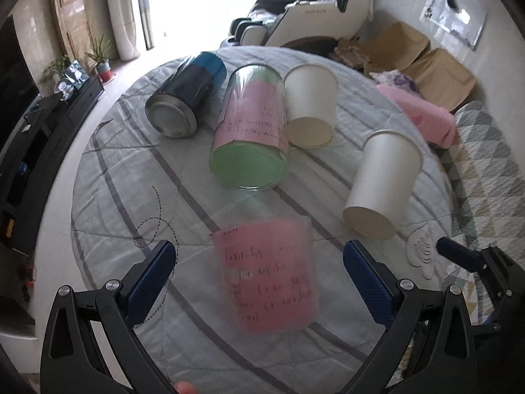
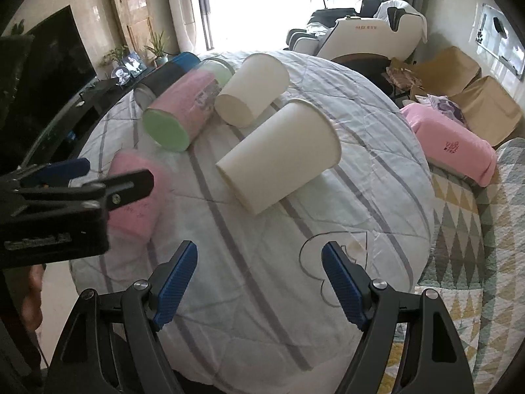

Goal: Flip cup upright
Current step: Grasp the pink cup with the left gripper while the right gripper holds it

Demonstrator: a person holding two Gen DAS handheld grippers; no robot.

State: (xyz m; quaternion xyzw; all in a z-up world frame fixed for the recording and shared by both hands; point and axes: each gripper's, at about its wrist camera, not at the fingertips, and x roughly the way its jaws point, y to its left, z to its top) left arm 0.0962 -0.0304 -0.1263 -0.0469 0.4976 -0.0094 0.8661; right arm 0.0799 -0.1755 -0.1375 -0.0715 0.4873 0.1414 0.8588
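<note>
Looking along the left claw (image 1: 259, 275), I see its two blue pads spread wide, with a clear cup holding a pink handwritten paper (image 1: 267, 275) blurred between them; I cannot tell if the pads touch it. Beyond it on the striped quilt (image 1: 108, 164) lie four more on their sides: a dark blue tin can (image 1: 187, 98), a clear cup with green and pink paper (image 1: 251, 128), a white paper cup (image 1: 310, 105) just beside that one, and a second white paper cup (image 1: 384, 184) apart to the right. A pink pillow (image 1: 423, 118) lies at the far right.

From the right claw (image 2: 259, 285), the blue pads are also spread and grip nothing, only quilt between them. The left claw comes in from the left, partly covering the pink cup. The nearer white paper cup (image 2: 279, 154) lies tilted ahead, its mouth facing away.
</note>
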